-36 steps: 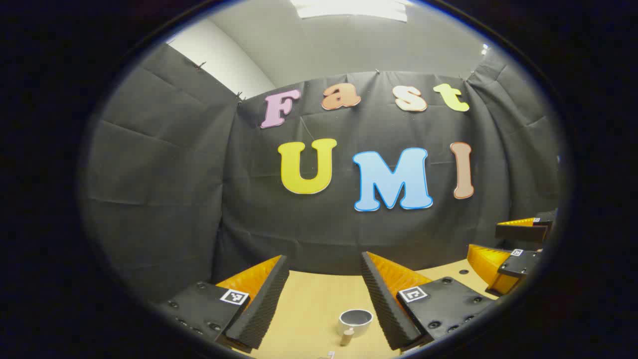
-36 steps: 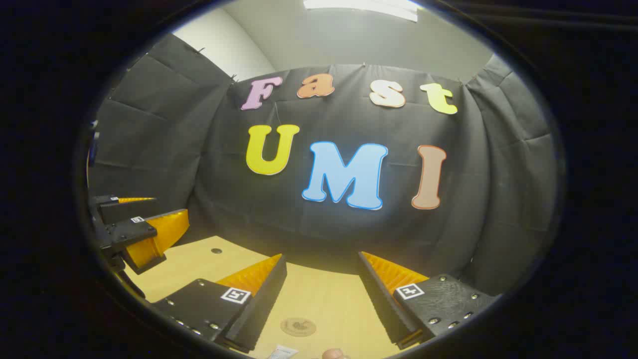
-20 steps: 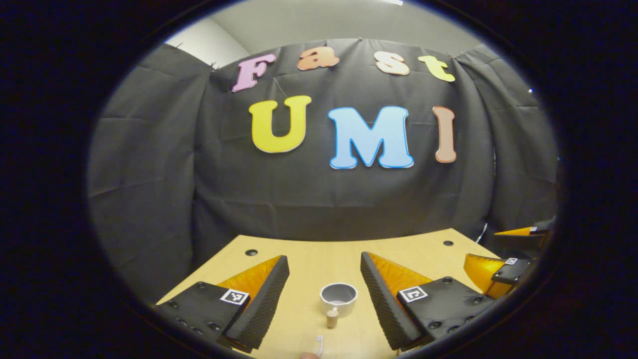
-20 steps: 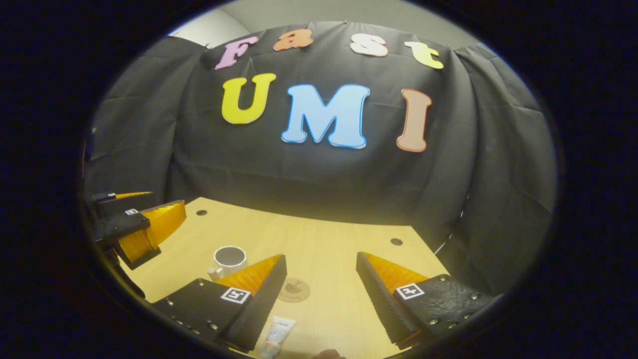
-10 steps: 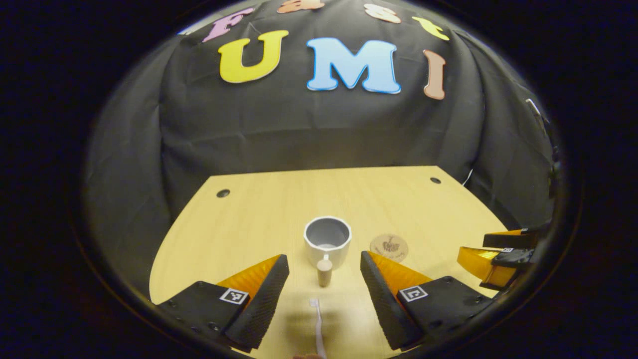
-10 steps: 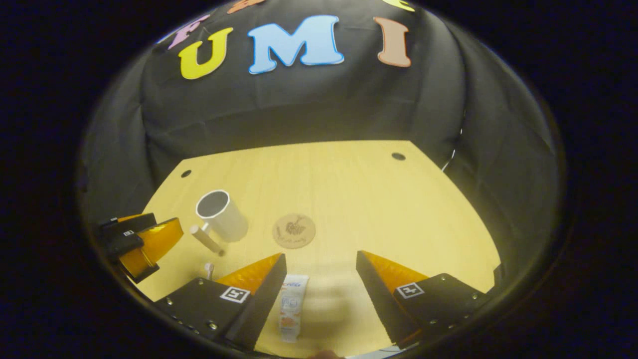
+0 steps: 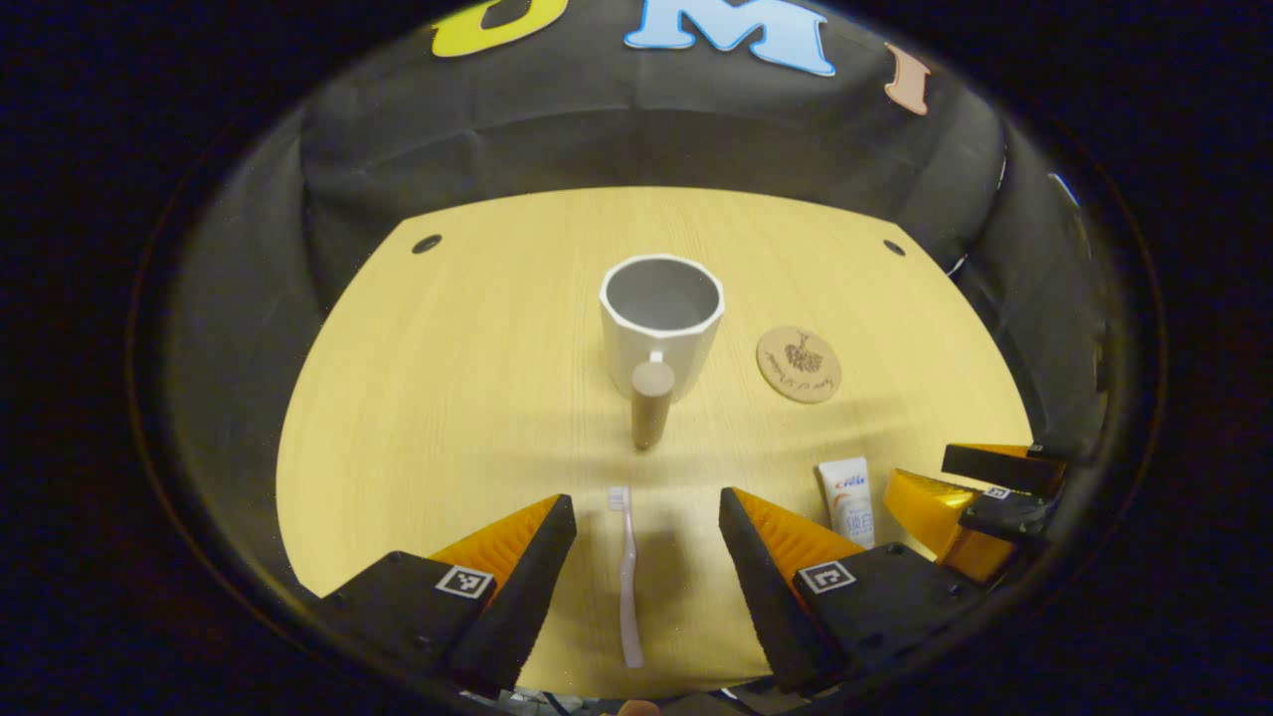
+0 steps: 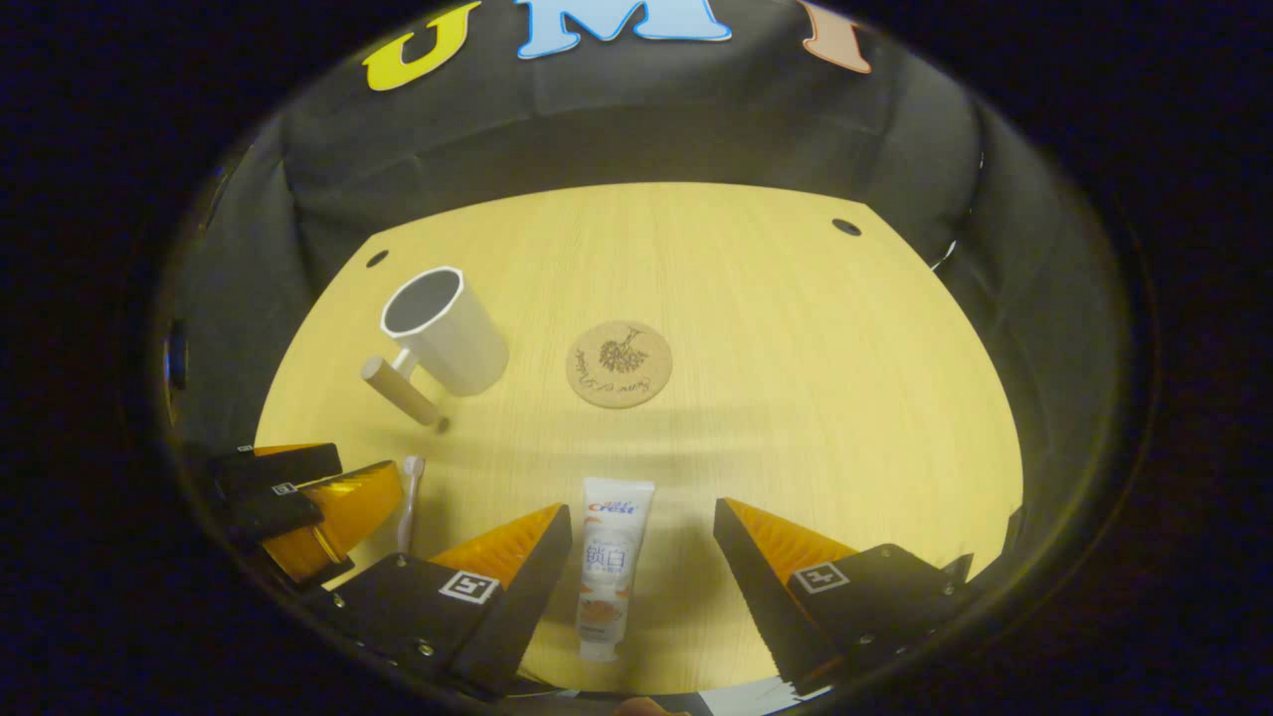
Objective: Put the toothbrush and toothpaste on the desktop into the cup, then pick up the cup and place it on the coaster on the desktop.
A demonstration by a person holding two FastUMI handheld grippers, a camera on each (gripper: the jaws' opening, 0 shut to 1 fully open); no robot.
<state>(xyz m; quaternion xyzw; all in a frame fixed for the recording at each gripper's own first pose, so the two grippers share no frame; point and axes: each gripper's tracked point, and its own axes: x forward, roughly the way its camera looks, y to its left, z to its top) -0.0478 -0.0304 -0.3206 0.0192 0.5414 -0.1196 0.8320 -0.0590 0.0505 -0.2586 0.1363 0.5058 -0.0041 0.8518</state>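
Note:
A pale toothbrush lies on the wooden desktop, lengthwise between the fingers of my open left gripper, which hovers above it. Beyond it stands a white cup with a wooden handle, empty. A round cork coaster lies to the cup's right. The white toothpaste tube lies between the fingers of my open right gripper, cap end toward the camera. In the right gripper view the cup is at the left, the coaster in the middle, and the left gripper at the left edge.
The desktop has small round holes near its far corners. Black cloth walls close the booth behind and at both sides. The right gripper shows at the right edge of the left gripper view, beside the toothpaste.
Both grippers have tipped down from facing the wall to looking at the desktop and moved forward. The toothbrush and toothpaste now lie between their open fingers.

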